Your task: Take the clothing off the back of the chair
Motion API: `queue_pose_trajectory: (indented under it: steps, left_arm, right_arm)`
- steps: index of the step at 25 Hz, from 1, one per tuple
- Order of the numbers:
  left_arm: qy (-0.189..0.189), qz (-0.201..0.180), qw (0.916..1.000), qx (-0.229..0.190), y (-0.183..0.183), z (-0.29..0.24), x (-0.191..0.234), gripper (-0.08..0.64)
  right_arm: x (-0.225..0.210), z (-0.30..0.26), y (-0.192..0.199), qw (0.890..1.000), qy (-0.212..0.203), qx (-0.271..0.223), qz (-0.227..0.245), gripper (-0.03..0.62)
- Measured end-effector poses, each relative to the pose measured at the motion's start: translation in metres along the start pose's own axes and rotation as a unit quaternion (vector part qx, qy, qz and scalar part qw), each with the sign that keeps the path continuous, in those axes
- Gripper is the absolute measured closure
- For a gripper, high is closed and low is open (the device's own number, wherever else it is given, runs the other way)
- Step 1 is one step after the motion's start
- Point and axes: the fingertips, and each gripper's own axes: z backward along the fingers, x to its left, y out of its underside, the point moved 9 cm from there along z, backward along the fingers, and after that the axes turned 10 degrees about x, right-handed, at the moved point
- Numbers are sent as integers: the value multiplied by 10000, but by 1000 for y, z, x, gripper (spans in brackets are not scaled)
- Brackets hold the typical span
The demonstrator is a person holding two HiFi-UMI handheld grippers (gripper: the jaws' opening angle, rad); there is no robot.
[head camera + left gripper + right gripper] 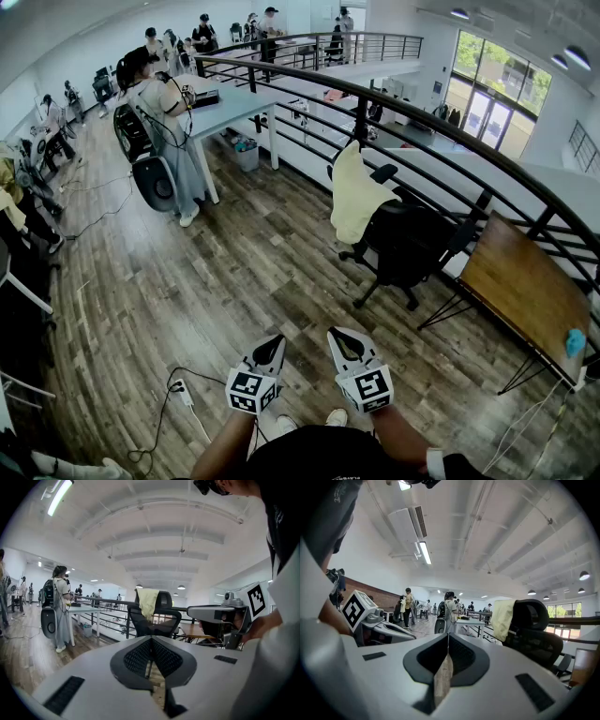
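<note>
left gripper point(270, 349) closed, empty | right gripper point(343, 339) closed, empty | pale yellow garment point(356, 195) draped over back of black office chair point(410, 246), well ahead | risk: tugging the garment may roll or swivel the wheeled chair, or snag the fabric

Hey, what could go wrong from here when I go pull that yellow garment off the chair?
The office chair stands on casters, so tugging the yellow garment might roll it toward the railing. A power strip lies near your shoes: a possible trip hazard.
</note>
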Motion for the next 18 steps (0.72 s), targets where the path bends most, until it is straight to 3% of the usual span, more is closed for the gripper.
queue_pose_trajectory:
  steps: [13, 18]
  left_arm:
    - [101, -227, 9994, -252, -15, -3, -8, 546]
    - [-160, -382, 9989, -196, -21, -1, -12, 546]
  right_arm:
    - [-6, 6, -1, 9998, 137, -139, -106, 571]
    - [-10, 10, -4, 9993, 177, -221, -257, 569]
